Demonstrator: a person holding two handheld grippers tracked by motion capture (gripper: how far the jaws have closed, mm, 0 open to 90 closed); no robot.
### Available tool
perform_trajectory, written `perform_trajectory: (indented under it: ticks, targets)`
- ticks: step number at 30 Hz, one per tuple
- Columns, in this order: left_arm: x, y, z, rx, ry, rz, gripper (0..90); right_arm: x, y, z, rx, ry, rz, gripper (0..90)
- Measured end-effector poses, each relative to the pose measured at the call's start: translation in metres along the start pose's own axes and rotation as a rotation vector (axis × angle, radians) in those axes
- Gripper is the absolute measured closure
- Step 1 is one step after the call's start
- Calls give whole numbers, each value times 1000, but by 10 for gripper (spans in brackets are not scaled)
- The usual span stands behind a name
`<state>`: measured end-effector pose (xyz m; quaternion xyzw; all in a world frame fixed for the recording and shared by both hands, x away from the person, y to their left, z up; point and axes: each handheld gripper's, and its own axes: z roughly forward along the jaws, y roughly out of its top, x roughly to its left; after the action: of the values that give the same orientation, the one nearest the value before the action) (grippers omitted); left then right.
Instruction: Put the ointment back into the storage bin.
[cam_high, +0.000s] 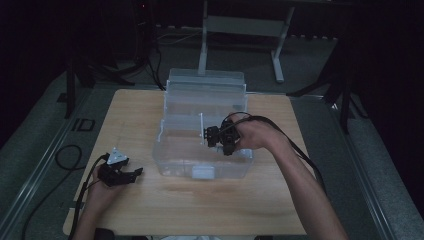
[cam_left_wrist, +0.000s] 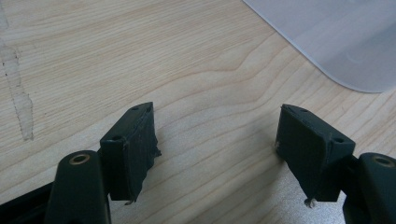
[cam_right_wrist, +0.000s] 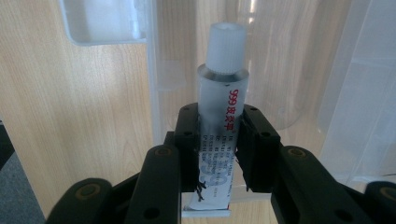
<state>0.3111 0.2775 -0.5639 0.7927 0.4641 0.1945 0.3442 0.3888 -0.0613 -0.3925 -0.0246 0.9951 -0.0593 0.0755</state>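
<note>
High view overlooks table (cam_high: 200, 200); gripper views sit close above it.

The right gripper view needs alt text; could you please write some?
The right gripper, its black jaws shut, clamps a small white tube with a ribbed white cap and red print. Beyond lie a clear plastic storage box and a light wooden table.

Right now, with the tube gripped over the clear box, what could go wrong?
1. The right hand-held gripper pinches the white screw-cap tube with red print low on its body, so it could pivot or slip.
2. The clear plastic storage box has thin inner walls; the tube could catch one.
</note>
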Motion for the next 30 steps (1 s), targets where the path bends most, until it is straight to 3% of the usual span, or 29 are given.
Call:
perform_trajectory:
  ticks: [10, 11, 13, 19, 30]
  targets:
    - [0, 0, 0, 0, 0, 0, 294, -2, 3, 7, 21, -1, 11, 702]
    - [0, 0, 0, 0, 0, -1, 294, -4, 4, 9, 37, -16, 19, 534]
    - [0, 0, 0, 0, 0, 0, 293, -6, 3, 10, 27, -25, 52, 473]
    - [0, 0, 0, 0, -2, 0, 290, -11, -5, -2, -48, -45, 113, 433]
    - [0, 0, 0, 0, -1, 0, 290, -7, -25, -4, -147, -47, 155, 392]
